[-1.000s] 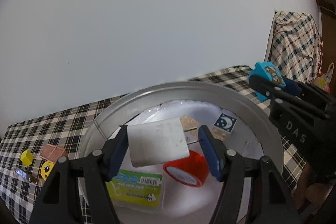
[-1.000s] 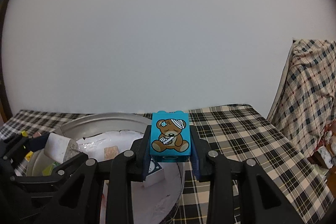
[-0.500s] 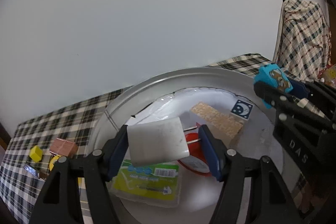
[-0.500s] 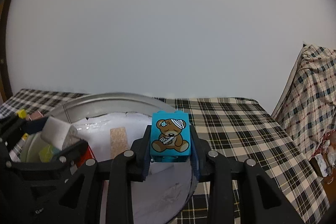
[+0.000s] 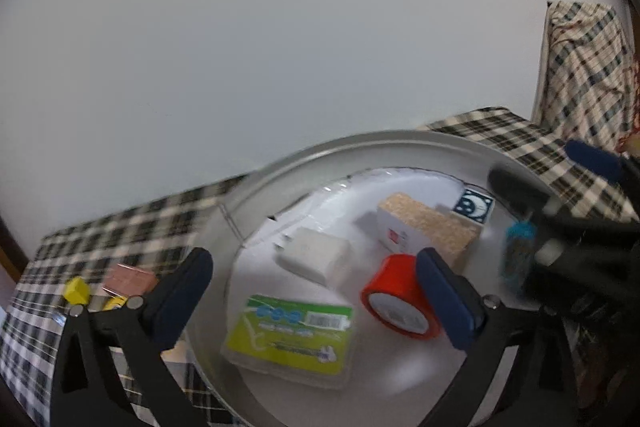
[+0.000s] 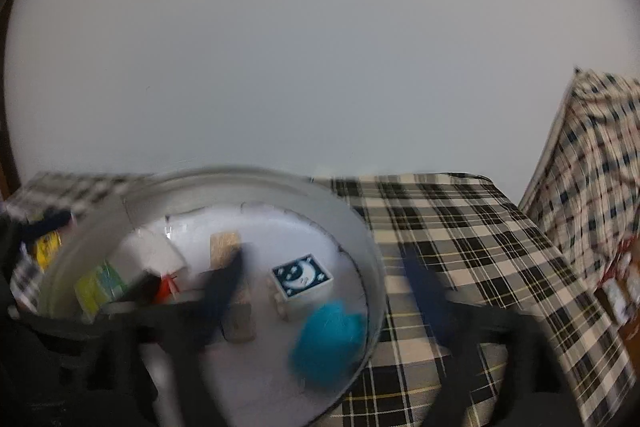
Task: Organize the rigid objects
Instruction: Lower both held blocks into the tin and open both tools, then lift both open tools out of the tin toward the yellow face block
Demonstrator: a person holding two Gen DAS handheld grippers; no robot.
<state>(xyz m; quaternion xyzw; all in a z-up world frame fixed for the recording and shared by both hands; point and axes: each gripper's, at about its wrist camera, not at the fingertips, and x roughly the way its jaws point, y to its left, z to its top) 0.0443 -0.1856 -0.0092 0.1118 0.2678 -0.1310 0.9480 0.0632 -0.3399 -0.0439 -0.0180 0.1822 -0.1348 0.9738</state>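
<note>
In the left wrist view, the left tool (image 5: 312, 291) was opening with nothing between its fingers, and the white charger (image 5: 316, 259) lay just beyond it on the floor of the metal basin (image 5: 360, 147). In the right wrist view, the right tool (image 6: 324, 291) was also opening, and the blurred blue block (image 6: 328, 341) sat low in the basin against its near wall. Judging by the blur, the block might bounce or tip.

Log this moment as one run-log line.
left gripper: opening, empty | right gripper: opening, empty | white charger, blue block: in metal basin
</note>
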